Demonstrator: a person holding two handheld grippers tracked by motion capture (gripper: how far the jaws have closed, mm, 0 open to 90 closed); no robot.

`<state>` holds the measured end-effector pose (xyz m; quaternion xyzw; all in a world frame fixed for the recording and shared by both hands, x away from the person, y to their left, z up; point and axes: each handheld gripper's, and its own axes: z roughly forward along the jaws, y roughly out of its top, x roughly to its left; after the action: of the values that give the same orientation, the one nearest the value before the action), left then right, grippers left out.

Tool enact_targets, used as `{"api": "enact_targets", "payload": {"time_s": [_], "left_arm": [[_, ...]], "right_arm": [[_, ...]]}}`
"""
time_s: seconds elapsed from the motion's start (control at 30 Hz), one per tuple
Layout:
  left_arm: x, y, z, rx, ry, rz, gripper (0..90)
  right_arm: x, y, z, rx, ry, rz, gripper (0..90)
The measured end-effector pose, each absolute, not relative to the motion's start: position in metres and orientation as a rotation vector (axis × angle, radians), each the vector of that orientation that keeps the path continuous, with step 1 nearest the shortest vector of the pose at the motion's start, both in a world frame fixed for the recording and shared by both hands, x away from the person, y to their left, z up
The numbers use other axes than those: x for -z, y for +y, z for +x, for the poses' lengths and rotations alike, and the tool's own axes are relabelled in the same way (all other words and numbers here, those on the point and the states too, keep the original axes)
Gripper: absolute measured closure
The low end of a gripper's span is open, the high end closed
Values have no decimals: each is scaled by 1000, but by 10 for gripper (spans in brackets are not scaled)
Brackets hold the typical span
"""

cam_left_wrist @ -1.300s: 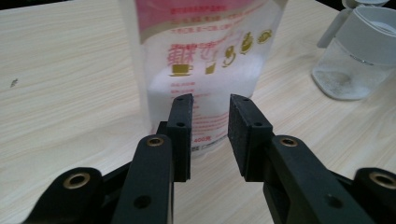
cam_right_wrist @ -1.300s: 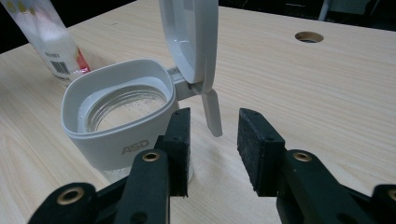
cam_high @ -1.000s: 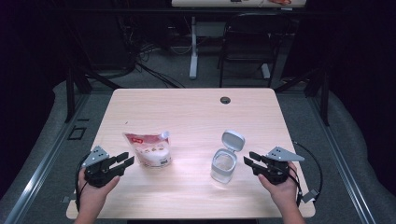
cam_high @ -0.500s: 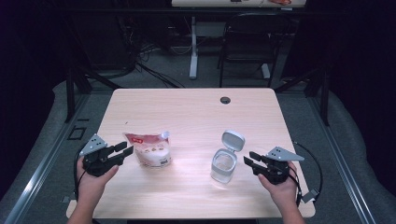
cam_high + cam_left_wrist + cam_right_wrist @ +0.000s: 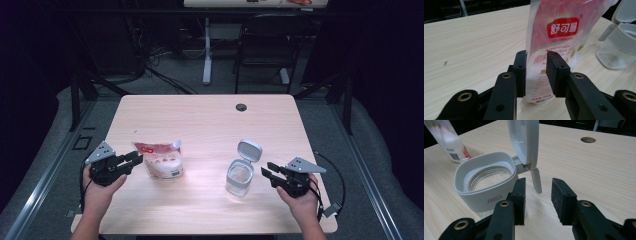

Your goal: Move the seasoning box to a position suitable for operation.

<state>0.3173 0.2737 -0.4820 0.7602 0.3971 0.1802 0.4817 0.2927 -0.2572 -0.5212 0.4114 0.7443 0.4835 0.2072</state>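
Presently the left gripper [image 5: 131, 161] sits at the table's left side with its jaws astride the edge of the pink sugar pouch [image 5: 161, 159]; those jaws have just been closing, and in the left gripper view [image 5: 536, 72] the left pad lies against the film of the pouch [image 5: 559, 42] while a narrow gap shows at the right pad, so a firm clamp cannot be confirmed. The pouch stands upright on the wooden table [image 5: 210, 120], left of centre and near the front. The right gripper [image 5: 267, 172] rests at the right side, jaws apart and holding nothing; in the right gripper view [image 5: 537, 200] the pads flank bare tabletop just beside the clear jar [image 5: 486, 182], with the lid's hanging latch tab [image 5: 536, 181] just ahead of the gap. The jar [image 5: 239, 177] stands with its hinged white lid [image 5: 249, 150] tipped up and open, well apart from the pouch. Open tabletop lies between pouch and jar and across the whole far half, where a round cable hole [image 5: 241, 107] sits near the far edge. Both hands rest close to the table's front edge.
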Motion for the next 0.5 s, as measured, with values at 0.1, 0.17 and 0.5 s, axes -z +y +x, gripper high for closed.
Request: {"api": "enact_targets", "payload": {"time_s": [0.1,0.17,0.5], "left_arm": [[482,274,317,-444,967,1853,766],[482,275,316,-450,970,1859,816],[477,280,314,-411,940,1836,693]], "right_arm": [[521,-258,293,-1355,2068,1147,647],[521,-258,293,-1354,2067,1148,648],[521,-258,293,-1358,2064,1149,647]]}}
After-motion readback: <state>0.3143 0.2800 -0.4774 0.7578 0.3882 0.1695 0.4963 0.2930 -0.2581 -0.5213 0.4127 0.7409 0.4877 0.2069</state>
